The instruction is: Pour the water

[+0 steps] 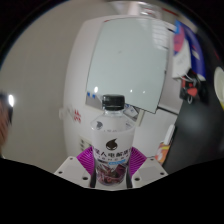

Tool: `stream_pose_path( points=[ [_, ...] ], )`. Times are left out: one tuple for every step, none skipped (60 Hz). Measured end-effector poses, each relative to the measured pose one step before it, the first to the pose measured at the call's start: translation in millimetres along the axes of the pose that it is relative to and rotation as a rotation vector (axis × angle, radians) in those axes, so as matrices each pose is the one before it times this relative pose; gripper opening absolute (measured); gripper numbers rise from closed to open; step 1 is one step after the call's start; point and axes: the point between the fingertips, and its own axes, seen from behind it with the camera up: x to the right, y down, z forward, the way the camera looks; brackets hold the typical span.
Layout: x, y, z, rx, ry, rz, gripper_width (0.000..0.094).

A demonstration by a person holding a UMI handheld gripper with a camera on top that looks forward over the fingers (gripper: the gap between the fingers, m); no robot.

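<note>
A clear plastic water bottle (112, 135) with a black cap (114, 101) and a white label with dark print stands upright between my fingers. My gripper (112, 162) is shut on the bottle, its purple pads (84, 159) pressing on the label from both sides. The bottle's lower part is hidden behind the gripper body. The bottle appears raised over a white table (75, 90).
Beyond the bottle lies a large pale sheet or tray (135, 60) on the white table. Coloured packets (182, 50) lie at the far right edge. A small dark object (163, 153) sits just right of my fingers.
</note>
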Motion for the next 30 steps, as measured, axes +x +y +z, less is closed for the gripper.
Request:
stream_pose_path(
  points=[
    [1.09, -8.60, -4.08, 0.01112, -0.01439, 0.0536, 0.0391],
    [1.44, -8.72, -3.81, 0.01280, -0.01237, 0.0520, 0.0395],
    [2.12, -8.92, -4.14, 0.01351, -0.00919, 0.0506, 0.0395],
    [2.53, -8.81, -3.24, 0.01273, -0.00722, 0.0501, 0.0395],
    [2.67, -7.99, -3.69, 0.01083, -0.00808, 0.0494, 0.0395],
    [2.53, -7.82, -3.25, 0.00960, -0.01012, 0.0483, 0.0393],
    [2.62, -7.82, -3.32, 0.01102, -0.01061, 0.0486, 0.0395],
    [-1.86, 1.23, -5.61, 0.02150, 0.00167, 0.0435, 0.0394],
    [5.02, -15.68, 0.83, 0.02072, -0.00549, 0.0553, 0.0393],
    [3.44, -9.49, -2.72, 0.01438, -0.00506, 0.0469, 0.0392],
    [3.47, -8.90, -2.61, 0.01204, -0.00627, 0.0448, 0.0393],
    [2.89, -8.47, -2.92, 0.01407, -0.00571, 0.0419, 0.0394],
    [3.46, -8.67, -2.42, 0.01598, -0.00408, 0.0387, 0.0393],
    [3.66, -8.44, -2.07, 0.01493, -0.00307, 0.0372, 0.0392],
    [2.96, -7.53, -2.48, 0.01311, -0.00275, 0.0364, 0.0392],
    [2.98, -7.04, -2.61, 0.01347, -0.00190, 0.0329, 0.0391],
    [2.53, -2.52, -5.46, 0.00888, 0.00106, 0.0207, 0.0392],
    [3.35, -6.95, -2.84, 0.01109, 0.00038, 0.0238, 0.0392],
    [2.21, 9.38, -14.38, 0.01217, 0.00306, 0.0154, 0.0393],
    [-0.03, -14.83, 10.23, 0.00968, 0.00257, 0.0260, 0.0393],
    [1.26, -3.42, -0.78, 0.00402, -0.00006, 0.0183, 0.0392],
    [1.11, -2.58, -1.31, 0.00182, 0.00059, 0.0154, 0.0392],
    [1.23, -1.95, -1.37, 0.00196, 0.00291, 0.0126, 0.0393],
    [0.61, -2.33, -0.93, 0.00155, 0.00321, 0.0101, 0.0393],
    [0.35, -0.86, -0.55, -0.00102, 0.00154, 0.0077, 0.0391],
    [4.31, 9.15, -11.75, -0.00507, 0.00158, 0.0010, 0.0393],
    [-1.63, -4.88, 6.75, -0.00246, 0.00436, 0.0018, 0.0395],
    [0.28, -0.03, -0.37, -0.00082, 0.00467, -0.0021, 0.0394],
    [-0.13, 0.60, -0.92, -0.00237, 0.00428, -0.0013, 0.0392],
    [-0.47, 1.36, -1.25, -0.00619, 0.00277, -0.0020, 0.0394]
  ],
)
